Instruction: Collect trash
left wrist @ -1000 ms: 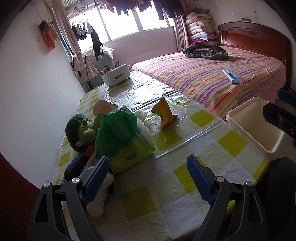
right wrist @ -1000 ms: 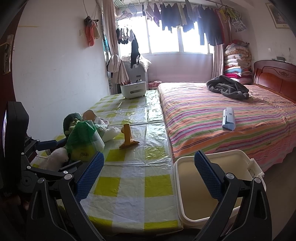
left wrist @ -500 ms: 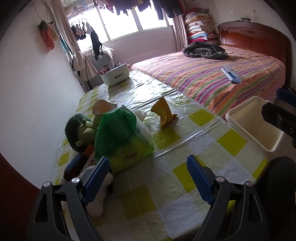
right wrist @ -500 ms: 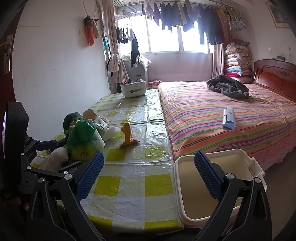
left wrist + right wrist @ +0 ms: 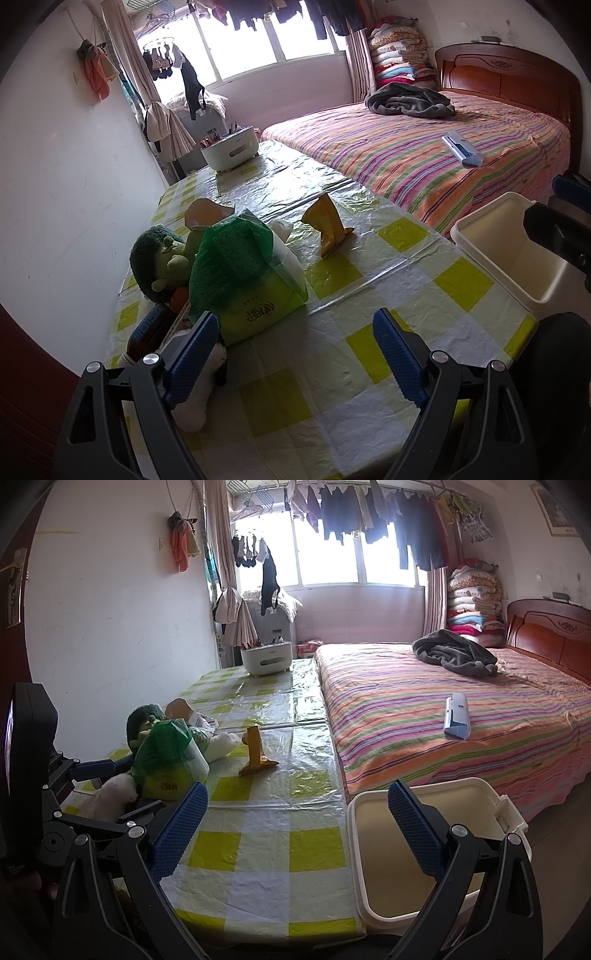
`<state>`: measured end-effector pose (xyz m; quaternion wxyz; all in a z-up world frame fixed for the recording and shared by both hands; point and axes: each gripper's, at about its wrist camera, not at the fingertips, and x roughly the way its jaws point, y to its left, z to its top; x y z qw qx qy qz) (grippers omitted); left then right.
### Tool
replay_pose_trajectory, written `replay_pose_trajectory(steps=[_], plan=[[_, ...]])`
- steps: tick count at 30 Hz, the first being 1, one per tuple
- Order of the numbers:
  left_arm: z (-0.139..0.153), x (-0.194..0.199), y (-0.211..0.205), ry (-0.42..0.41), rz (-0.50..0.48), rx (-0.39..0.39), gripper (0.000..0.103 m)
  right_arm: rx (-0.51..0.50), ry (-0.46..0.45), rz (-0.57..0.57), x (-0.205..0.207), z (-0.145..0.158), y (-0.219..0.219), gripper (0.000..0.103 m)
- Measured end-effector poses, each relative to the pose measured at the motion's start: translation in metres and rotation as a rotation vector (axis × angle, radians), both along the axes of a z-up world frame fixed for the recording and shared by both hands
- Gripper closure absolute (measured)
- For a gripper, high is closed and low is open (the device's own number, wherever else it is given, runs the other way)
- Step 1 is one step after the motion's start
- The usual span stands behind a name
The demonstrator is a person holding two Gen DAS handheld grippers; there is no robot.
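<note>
A crumpled yellow wrapper [image 5: 328, 227] stands on the yellow-checked tablecloth [image 5: 388, 291]; it also shows in the right wrist view [image 5: 255, 751]. A green plastic tissue pack [image 5: 243, 280] lies left of it, also seen in the right wrist view [image 5: 170, 764]. A white open bin [image 5: 417, 845] sits beside the table's right edge, also in the left wrist view [image 5: 509, 251]. My left gripper [image 5: 295, 354] is open and empty above the near table. My right gripper [image 5: 295, 830] is open and empty over the table edge and bin.
A green-haired plush doll [image 5: 159, 258], a dark bottle [image 5: 147, 332] and a white plush [image 5: 195, 402] lie by the wall. A white organiser box [image 5: 231, 153] stands at the table's far end. A striped bed [image 5: 443, 716] runs along the right.
</note>
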<state>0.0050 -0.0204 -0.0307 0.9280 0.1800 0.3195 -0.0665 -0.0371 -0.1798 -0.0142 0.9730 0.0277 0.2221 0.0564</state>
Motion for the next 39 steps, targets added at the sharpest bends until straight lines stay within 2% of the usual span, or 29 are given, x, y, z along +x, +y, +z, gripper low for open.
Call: replay_pose_trajectory(steps=[11,15,27,30,34,39], plan=[[0.003,0.0,0.002,-0.007,0.007,-0.002,0.02,0.001,0.0,0.003,0.001,0.001,-0.001,0.006],[0.005,0.001,0.006,-0.002,0.01,-0.028,0.02,0.002,0.006,0.003,0.001,0.001,-0.001,0.006],[0.011,0.0,0.025,-0.03,0.076,-0.037,0.02,-0.005,-0.009,0.033,0.002,0.009,0.005,0.006],[0.014,-0.003,0.035,-0.053,0.099,-0.038,0.02,0.024,0.002,0.081,0.009,0.013,0.008,0.006],[0.018,-0.008,0.064,-0.082,0.121,-0.08,0.02,0.065,0.009,0.176,0.031,0.017,0.017,0.006],[0.013,-0.005,0.109,-0.069,0.145,-0.144,0.02,0.07,0.034,0.295,0.07,0.011,0.04,0.006]])
